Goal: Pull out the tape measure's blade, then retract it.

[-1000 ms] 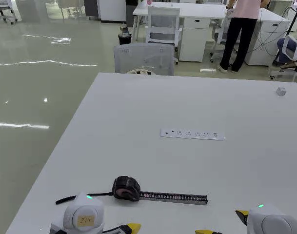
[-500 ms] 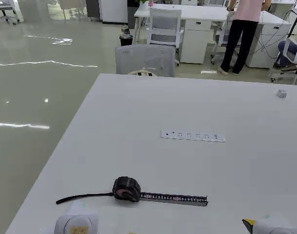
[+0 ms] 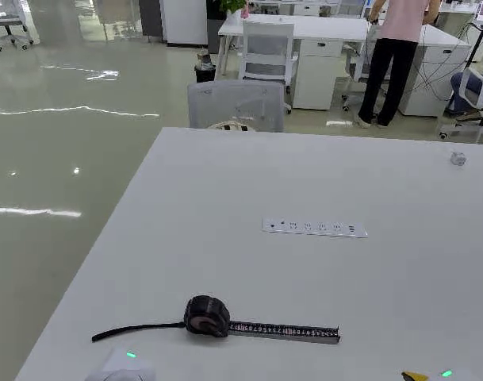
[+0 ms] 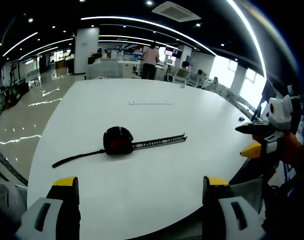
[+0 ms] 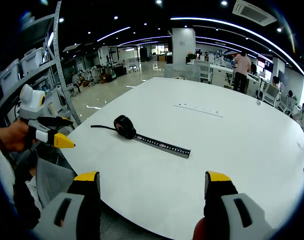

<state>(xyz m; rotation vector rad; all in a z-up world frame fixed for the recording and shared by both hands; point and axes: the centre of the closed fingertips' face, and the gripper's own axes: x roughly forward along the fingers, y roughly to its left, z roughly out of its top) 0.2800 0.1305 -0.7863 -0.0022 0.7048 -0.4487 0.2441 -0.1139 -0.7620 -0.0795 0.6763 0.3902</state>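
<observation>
Tape measure lies near front edge of table. Blade partly out, long axis running right from tape measure. Left gripper nearer tape measure, right gripper nearer blade tip. Both gape wide, empty.

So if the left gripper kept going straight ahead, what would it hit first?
Most likely the tape measure, lying almost dead ahead of the left gripper on the white table, its blade pulled out. Depth is unclear, though: if the gripper points slightly downward, it could meet bare tabletop first.
</observation>
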